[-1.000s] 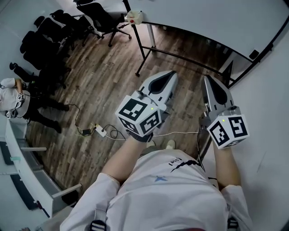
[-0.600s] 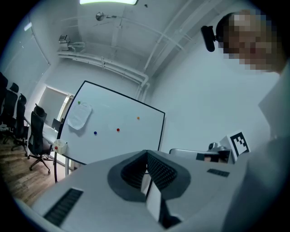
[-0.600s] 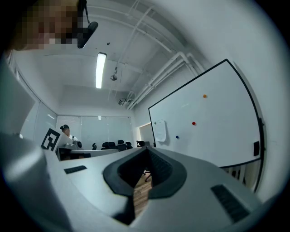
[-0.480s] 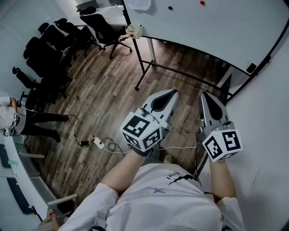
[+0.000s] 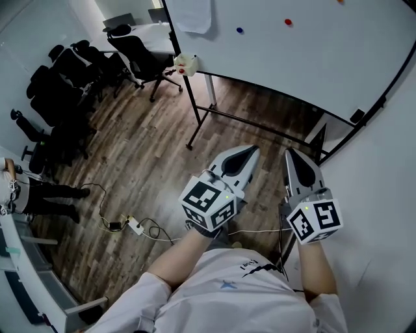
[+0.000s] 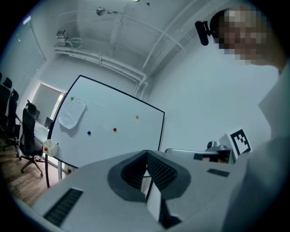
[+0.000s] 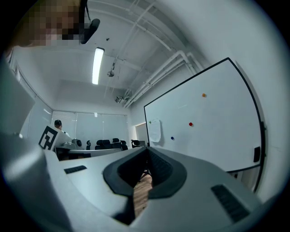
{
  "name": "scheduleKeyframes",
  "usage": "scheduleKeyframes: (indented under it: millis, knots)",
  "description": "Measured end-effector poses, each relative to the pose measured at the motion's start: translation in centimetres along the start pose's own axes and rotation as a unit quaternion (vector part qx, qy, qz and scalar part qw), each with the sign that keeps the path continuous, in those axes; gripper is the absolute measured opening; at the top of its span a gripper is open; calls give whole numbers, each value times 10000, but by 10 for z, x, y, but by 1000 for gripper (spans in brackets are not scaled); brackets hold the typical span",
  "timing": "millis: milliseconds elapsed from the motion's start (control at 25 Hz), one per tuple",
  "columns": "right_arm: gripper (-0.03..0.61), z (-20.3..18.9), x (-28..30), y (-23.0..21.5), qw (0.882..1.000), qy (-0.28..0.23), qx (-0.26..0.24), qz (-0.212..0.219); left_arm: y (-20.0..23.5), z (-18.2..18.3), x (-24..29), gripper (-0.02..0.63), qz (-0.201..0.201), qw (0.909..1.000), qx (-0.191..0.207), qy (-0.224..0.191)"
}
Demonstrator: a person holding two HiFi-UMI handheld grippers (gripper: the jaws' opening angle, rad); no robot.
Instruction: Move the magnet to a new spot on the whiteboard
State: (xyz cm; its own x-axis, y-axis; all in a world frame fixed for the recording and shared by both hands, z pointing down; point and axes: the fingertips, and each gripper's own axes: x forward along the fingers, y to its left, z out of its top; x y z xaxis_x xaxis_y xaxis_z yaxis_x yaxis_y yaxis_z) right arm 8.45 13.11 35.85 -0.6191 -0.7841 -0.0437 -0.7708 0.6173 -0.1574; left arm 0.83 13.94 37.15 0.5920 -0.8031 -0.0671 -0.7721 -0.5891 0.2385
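Observation:
The whiteboard (image 5: 312,58) stands ahead on a black frame. Three small round magnets stick to it: a blue magnet (image 5: 240,30), a red magnet (image 5: 288,22) and an orange magnet (image 5: 340,2) at the top edge. The left gripper view also shows them as blue magnet (image 6: 89,133), red magnet (image 6: 114,130) and orange magnet (image 6: 137,117). My left gripper (image 5: 250,151) and right gripper (image 5: 290,153) are held side by side at waist height, well short of the board. Both are shut with nothing between their tips, as seen at the left gripper (image 6: 146,153) and the right gripper (image 7: 147,149).
A sheet of paper (image 5: 195,13) hangs on the board's left part, and a small box (image 5: 185,63) sits at its lower left corner. Black office chairs (image 5: 71,71) stand at the left. A power strip with cables (image 5: 133,226) lies on the wood floor. A person (image 5: 10,188) stands at the far left.
The view has lifted toward the whiteboard, so more of the board and its magnets show. Both grippers sit lower in the picture, still side by side and shut.

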Motion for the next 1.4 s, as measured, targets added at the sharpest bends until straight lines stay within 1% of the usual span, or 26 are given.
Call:
scheduleKeyframes:
  millis: [280,560,800,920,1040,1240,1400]
  knots:
    - [12,-3,70,-31,9997,29,-64,-225,58,7,52,11,-181,9998,-8,-10]
    - [12,-5,162,-56,9986,19,-174,-506,140,25,103,11,-424,9991,63,25]
    - [12,-6,237,-84,9956,46,-350,-870,205,32,145,11,-657,9978,56,93]
    - [12,-1,260,-98,9937,-2,-426,-1041,225,39,165,11,-793,9968,52,57]
    - [12,-5,279,-106,9923,19,-511,-1124,241,36,182,11,-890,9960,-3,86]
    - [14,3,298,-123,9891,-6,-708,-1288,250,43,210,12,-985,9951,9,47]
    - [14,3,311,-153,9872,-50,-758,-1401,254,43,233,12,-997,9950,14,57]
